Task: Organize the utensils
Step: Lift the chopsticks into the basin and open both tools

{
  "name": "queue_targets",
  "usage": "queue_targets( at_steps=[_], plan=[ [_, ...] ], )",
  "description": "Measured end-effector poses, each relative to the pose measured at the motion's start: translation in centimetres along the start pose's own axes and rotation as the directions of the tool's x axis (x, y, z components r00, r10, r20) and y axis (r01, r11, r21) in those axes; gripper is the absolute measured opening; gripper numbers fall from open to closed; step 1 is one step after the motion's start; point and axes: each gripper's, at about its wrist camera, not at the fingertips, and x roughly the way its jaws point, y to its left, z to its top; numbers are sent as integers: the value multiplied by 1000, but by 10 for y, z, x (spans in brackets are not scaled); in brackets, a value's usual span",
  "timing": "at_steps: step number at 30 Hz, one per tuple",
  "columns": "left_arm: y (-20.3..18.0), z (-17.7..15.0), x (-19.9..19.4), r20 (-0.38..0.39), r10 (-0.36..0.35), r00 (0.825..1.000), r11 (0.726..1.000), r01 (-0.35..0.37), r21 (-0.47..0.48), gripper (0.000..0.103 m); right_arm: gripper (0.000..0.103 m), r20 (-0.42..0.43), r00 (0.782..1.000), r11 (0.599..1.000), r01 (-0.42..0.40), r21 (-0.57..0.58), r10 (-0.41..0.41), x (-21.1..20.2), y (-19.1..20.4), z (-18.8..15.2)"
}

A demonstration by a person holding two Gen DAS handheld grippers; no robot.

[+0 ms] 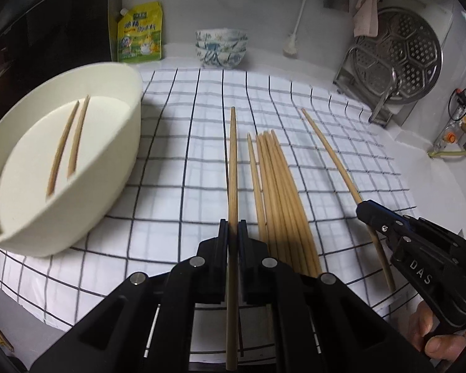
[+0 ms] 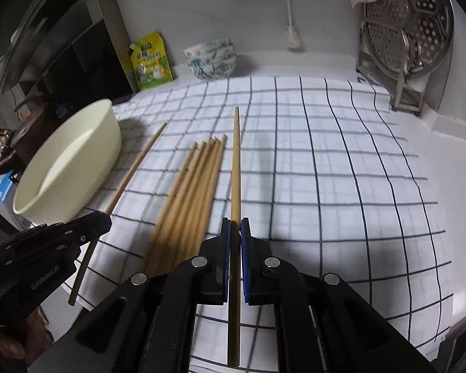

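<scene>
Left wrist view: left gripper (image 1: 233, 227) clamped on one chopstick (image 1: 232, 161), tip pointing far, over the checked cloth (image 1: 177, 161). Cream basin (image 1: 130, 118) at left holds two chopsticks (image 1: 68, 146). Loose bundle of chopsticks (image 1: 279, 192) lies just right of the gripper; right gripper (image 1: 368, 214) further right pinches another stick. Right wrist view: right gripper (image 2: 235, 228) closed on a single chopstick (image 2: 235, 168), bundle (image 2: 189, 192) just left, basin (image 2: 77, 161) far left, left gripper (image 2: 99, 217) near left. Sticks look light, stiff, smooth wood, likely to swivel; grip near mid-length.
</scene>
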Motion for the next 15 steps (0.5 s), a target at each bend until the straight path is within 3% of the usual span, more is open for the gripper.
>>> queue_targets(
  at_steps=[7,11,15],
  plan=[
    [41,29,-42,122,9,992,999,-3,-51,7,6,58,995,996,-82,-45,85,-8,49,40],
    [83,43,-62,186,65,980,994,-48,-93,7,6,66,988,988,-132,-79,138,2,86,62],
    [129,53,-67,199,150,968,983,-125,-136,7,6,45,981,975,-182,-127,189,23,133,82]
  ],
)
